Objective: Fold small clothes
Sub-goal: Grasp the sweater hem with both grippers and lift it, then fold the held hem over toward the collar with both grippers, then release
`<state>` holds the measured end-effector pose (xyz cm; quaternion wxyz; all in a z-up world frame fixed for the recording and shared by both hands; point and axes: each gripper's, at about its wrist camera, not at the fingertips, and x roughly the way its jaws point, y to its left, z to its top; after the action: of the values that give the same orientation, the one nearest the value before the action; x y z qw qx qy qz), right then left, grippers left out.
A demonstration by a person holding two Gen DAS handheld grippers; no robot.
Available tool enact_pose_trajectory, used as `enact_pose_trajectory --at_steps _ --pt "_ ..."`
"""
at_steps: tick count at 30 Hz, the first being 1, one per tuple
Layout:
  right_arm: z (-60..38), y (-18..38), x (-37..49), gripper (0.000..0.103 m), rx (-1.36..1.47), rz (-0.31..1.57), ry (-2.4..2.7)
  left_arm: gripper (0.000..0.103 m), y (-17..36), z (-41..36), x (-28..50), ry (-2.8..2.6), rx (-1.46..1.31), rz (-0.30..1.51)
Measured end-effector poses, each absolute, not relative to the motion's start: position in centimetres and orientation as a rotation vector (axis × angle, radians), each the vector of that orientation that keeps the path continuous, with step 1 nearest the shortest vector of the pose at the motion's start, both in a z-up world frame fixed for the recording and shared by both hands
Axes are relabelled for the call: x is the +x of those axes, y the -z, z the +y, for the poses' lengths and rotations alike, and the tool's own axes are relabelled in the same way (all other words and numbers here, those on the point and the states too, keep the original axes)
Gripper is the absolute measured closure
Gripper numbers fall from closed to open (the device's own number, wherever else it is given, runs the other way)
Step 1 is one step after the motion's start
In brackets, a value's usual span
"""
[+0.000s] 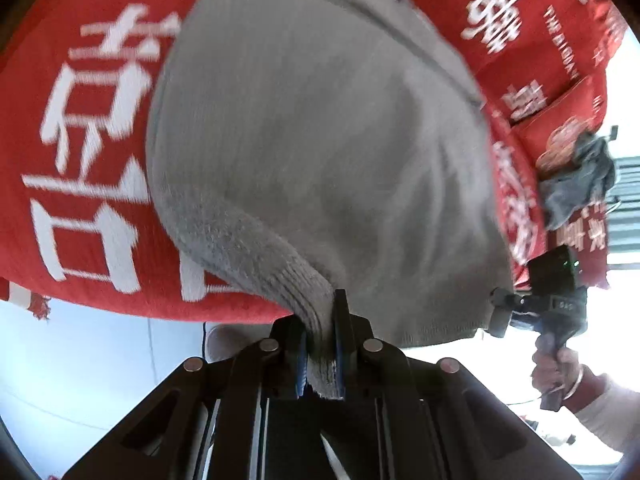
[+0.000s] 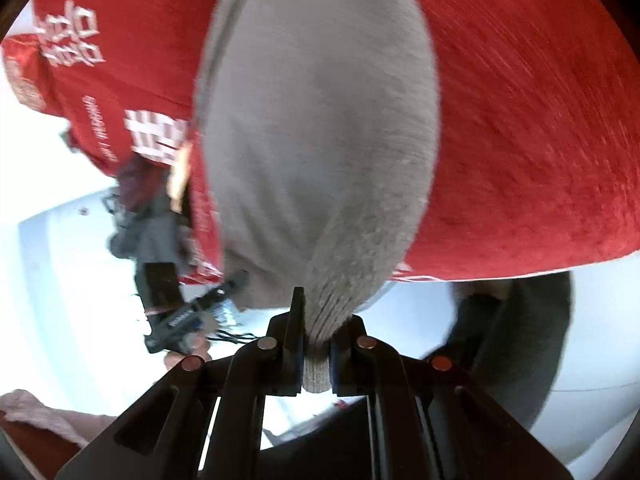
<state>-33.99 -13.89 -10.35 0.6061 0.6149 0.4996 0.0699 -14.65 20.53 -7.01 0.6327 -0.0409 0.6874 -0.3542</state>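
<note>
A grey knit garment hangs stretched over a red cloth with white characters. My left gripper is shut on a bunched ribbed edge of the garment. In the right wrist view the same grey garment fills the middle, and my right gripper is shut on another ribbed edge of it. The right gripper also shows in the left wrist view at the right, at the garment's lower corner. The left gripper shows in the right wrist view, blurred.
A dark grey crumpled garment lies on the red cloth at the right. The red cloth covers the table. A pink cloth lies at the lower left. A pale floor lies below the table edge.
</note>
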Motion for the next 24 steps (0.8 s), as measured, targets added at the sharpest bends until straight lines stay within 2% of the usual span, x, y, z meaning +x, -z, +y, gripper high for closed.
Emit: enact_pose_trajectory --at_steps 7,13,19,24 --pt "-15.5 5.8 -31.1 0.093 1.486 0.944 -0.224 0.092 2.2 20.5 -10.4 0.823 -0.197 1.479" --pt "-21.0 2.0 -26.7 0.093 1.486 0.792 -0.280 0.092 -1.7 18.3 -4.5 0.806 -0.272 1.365" --pt "-26.8 0.0 -20.1 0.093 1.463 0.739 -0.313 0.092 -4.1 14.2 3.1 0.772 -0.283 1.281" --pt "-31.7 0.5 -14.1 0.093 1.448 0.741 -0.301 0.092 -3.0 9.4 9.1 0.749 -0.275 1.255"
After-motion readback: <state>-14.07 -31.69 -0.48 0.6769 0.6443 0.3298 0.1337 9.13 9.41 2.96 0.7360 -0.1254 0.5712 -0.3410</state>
